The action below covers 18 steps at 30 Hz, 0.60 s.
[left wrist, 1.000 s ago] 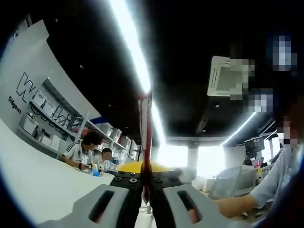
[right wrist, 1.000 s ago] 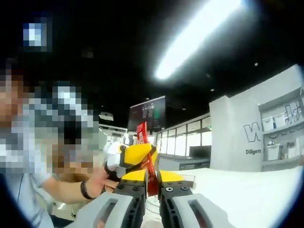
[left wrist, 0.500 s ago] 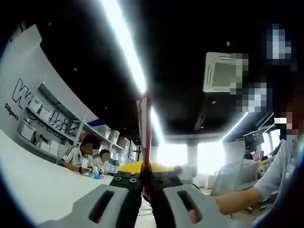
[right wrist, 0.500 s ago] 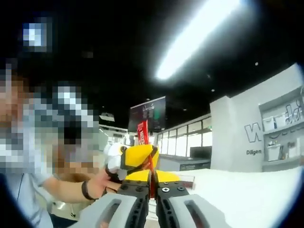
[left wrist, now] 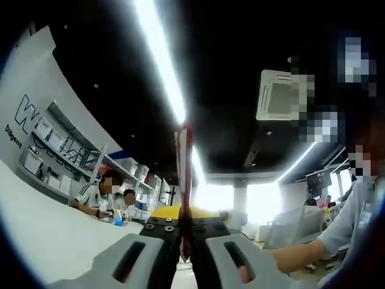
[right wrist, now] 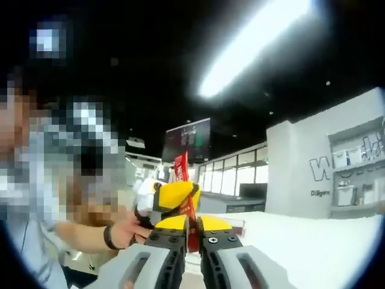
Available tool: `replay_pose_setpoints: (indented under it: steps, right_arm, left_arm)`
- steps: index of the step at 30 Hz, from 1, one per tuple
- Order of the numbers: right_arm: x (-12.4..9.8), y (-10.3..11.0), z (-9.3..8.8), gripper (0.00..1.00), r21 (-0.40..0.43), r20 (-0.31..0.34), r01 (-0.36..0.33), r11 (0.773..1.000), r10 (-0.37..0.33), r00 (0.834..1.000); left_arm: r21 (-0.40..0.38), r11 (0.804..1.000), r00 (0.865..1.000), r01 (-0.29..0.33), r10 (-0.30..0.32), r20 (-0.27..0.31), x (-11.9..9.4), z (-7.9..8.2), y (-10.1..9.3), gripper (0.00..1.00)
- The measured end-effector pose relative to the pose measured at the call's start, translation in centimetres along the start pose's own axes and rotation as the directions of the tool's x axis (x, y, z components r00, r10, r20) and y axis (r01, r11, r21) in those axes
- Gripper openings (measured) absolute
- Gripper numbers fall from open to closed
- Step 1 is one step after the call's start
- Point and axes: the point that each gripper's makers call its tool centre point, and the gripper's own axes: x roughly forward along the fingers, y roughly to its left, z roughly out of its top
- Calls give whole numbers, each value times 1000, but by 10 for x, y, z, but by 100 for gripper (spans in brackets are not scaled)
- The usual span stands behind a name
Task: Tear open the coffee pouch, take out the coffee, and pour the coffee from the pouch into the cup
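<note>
A thin red coffee pouch [left wrist: 183,174] stands edge-on, rising straight up from my left gripper [left wrist: 185,232], which is shut on its lower part. The yellow-tipped right gripper [left wrist: 180,211] sits just behind, touching the same pouch. In the right gripper view the pouch [right wrist: 180,167] sticks up above the yellow left gripper [right wrist: 174,197], and my right gripper [right wrist: 192,233] is shut on its lower edge. A person's hand [right wrist: 123,232] holds the left gripper's handle. Both views point upward toward the dark ceiling.
A white tabletop [left wrist: 54,241] runs along the lower left, seen too as the tabletop [right wrist: 313,241] in the right gripper view. Seated people [left wrist: 99,195] are at its far end. A clear plastic container [left wrist: 289,226] and a hand [left wrist: 295,259] are at lower right.
Both views have wobbled slightly with the hands. The two grippers stay shut on the pouch, close together, and the pouch looks the same.
</note>
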Motion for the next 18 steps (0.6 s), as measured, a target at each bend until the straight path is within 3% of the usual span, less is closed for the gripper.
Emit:
replay_pose_setpoints:
  steps: [3,8,11,18]
  right_arm:
    - [0,1,3,9,54,32,-27,998,26,999]
    - [0,10,2,11,50,45,-104,993,102,994]
    - [0,12,2,6,53,53,-111,992,109,993]
    - [1,13,-1,3,16,27,-95,995,94,995]
  left_arm:
    - [-17,999,999,32,-32,28,0,5,-4,5]
    - [-27,997,998,66,-65,24,3,6,-6,5]
    - [-32,996,996,88,-88,23,3,6,-12,5]
    - [6,998,998,63,-63,4,3,3,-5,6]
